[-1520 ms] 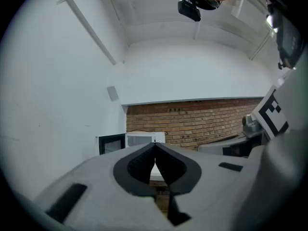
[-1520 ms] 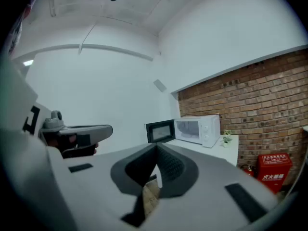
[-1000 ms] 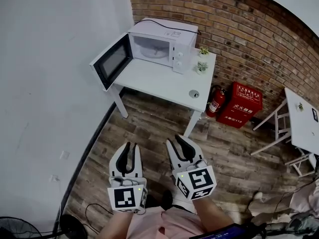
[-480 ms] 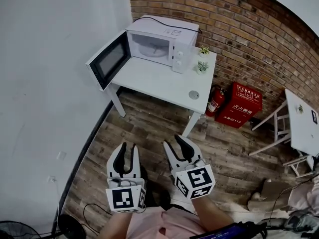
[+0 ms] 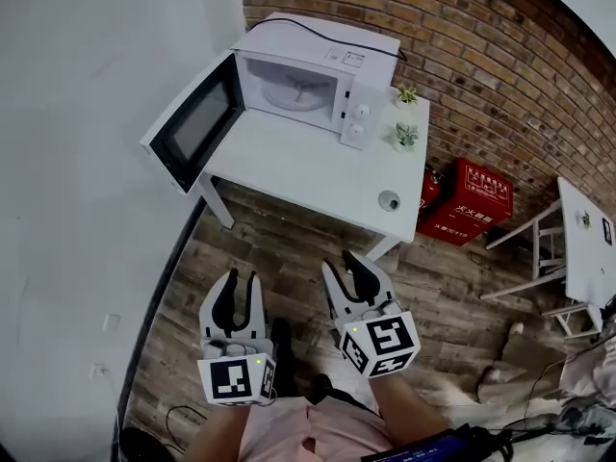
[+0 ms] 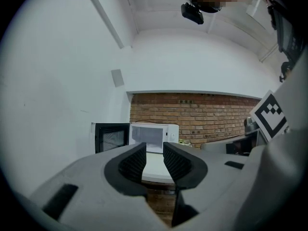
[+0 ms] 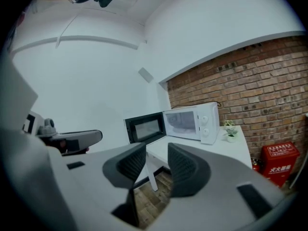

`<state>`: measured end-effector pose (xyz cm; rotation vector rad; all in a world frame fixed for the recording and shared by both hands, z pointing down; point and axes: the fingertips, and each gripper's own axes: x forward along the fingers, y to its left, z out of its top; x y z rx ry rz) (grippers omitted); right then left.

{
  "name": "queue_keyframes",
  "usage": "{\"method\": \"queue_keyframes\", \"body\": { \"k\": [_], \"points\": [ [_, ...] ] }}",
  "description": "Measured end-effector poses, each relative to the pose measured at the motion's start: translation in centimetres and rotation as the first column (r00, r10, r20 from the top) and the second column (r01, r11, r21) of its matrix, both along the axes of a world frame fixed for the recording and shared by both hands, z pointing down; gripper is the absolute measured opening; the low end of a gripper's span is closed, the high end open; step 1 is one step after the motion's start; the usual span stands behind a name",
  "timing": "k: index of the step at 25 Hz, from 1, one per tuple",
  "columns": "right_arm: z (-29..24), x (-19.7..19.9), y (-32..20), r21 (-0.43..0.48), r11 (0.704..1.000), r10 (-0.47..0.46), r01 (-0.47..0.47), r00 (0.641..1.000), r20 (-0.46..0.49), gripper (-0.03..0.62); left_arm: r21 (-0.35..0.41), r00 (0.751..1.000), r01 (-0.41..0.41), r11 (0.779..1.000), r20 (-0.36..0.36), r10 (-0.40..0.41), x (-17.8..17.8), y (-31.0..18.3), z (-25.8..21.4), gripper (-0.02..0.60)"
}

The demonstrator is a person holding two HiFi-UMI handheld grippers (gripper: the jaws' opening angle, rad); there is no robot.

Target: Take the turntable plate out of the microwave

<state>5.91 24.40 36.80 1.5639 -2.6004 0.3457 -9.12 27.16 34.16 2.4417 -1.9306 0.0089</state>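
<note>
The turntable plate [image 5: 294,92] sits in the open microwave [image 5: 322,44] at twelve o'clock, untouched. My left gripper [image 5: 243,279] just opened wide and my right gripper [image 5: 345,264] just narrowed slightly; both are empty.

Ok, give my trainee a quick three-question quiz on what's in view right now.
1. True or false: the microwave door is shut.
2. Where is the turntable plate? A) on the table B) inside the microwave C) on the floor
3. What does the left gripper hold?
Key: 1 false, it stands open. 2 B. 3 nothing; its jaws, just opened, stand apart and empty.
</note>
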Motion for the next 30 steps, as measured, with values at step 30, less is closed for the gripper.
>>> {"method": "queue_keyframes", "body": {
  "k": [30],
  "points": [
    [-0.6,-5.9,-23.3,0.015,0.988,0.151,-0.152,0.988,0.015,0.124,0.01,0.981,-0.193,0.981,0.018,0.193,-4.7,-24.9,-0.2,0.117]
  ]
}}
